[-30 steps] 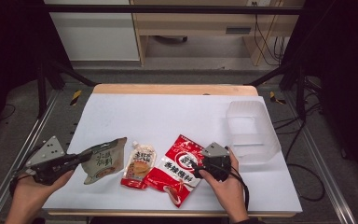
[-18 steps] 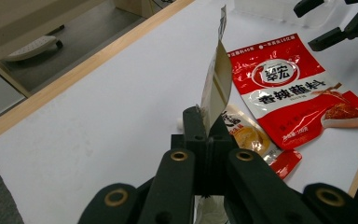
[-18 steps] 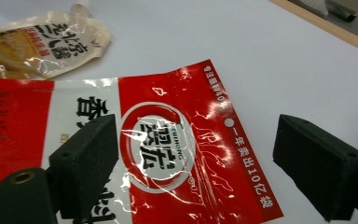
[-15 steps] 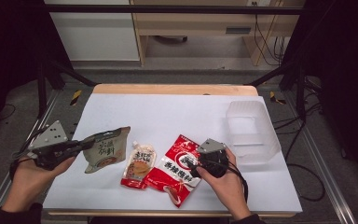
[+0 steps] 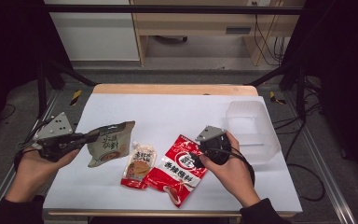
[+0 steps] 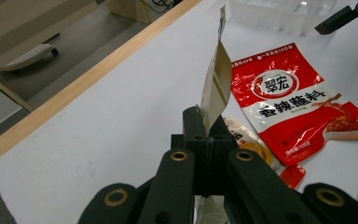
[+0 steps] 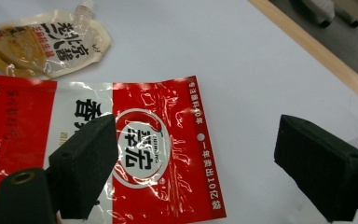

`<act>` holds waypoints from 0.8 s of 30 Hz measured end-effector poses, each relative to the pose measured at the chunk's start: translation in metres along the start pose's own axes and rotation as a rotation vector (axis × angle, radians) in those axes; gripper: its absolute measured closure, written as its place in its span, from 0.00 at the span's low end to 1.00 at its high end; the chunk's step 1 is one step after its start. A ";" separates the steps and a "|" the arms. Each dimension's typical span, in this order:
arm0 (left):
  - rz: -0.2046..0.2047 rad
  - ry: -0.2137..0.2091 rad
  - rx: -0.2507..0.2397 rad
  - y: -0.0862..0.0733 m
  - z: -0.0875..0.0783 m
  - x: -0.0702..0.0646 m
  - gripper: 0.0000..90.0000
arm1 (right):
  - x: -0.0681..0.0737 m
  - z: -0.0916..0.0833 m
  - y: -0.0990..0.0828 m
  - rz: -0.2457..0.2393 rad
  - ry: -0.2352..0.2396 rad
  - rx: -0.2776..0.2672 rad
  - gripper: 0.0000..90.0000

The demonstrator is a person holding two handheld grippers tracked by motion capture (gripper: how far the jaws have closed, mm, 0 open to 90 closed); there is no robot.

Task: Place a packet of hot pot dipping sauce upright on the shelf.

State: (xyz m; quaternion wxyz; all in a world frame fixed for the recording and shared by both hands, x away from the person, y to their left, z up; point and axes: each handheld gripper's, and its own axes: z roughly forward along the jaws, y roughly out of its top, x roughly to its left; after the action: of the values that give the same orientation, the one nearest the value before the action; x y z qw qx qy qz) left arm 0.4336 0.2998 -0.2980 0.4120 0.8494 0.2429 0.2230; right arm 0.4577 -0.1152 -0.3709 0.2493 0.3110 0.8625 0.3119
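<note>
Olive-grey pouch (image 5: 108, 148) hangs pinched in my left tongs (image 5: 89, 137), mid-left of the frame, off the counter (image 5: 168, 112). My right tongs (image 7: 191, 158) gape over the red pouch (image 5: 179, 168). Next, I judge, the olive-grey pouch goes to the clear bin (image 5: 251, 133) at right.

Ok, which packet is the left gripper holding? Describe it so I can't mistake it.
On the white table, at its left edge, the left gripper is shut on the grey-green pouch. Unlike the cream spout pouch and red packet, it is lifted and has no red.

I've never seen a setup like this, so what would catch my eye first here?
Probably the big red packet lying near the front of the white table, with the right gripper open above it. At the left, the left gripper pinches a grey-green pouch by its edge, lifted off the table.
</note>
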 end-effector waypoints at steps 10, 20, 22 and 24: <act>0.020 -0.018 0.004 0.009 0.010 -0.007 1.00 | -0.004 -0.009 0.013 -0.022 0.038 0.020 0.13; 0.038 -0.035 0.001 0.022 0.014 -0.010 1.00 | -0.006 -0.015 0.024 -0.066 0.096 0.017 0.13; 0.050 -0.037 0.004 0.028 0.014 -0.012 1.00 | -0.005 -0.018 0.027 -0.098 0.120 0.021 0.21; 0.053 -0.048 -0.001 0.033 0.015 -0.014 1.00 | -0.004 -0.021 0.031 -0.117 0.139 0.025 0.20</act>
State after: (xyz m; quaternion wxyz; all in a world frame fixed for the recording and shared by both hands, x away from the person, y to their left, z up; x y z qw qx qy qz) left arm 0.4394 0.2648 -0.2824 0.4121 0.8605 0.2101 0.2134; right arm 0.4593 -0.1067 -0.3339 0.2030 0.2406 0.8982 0.3068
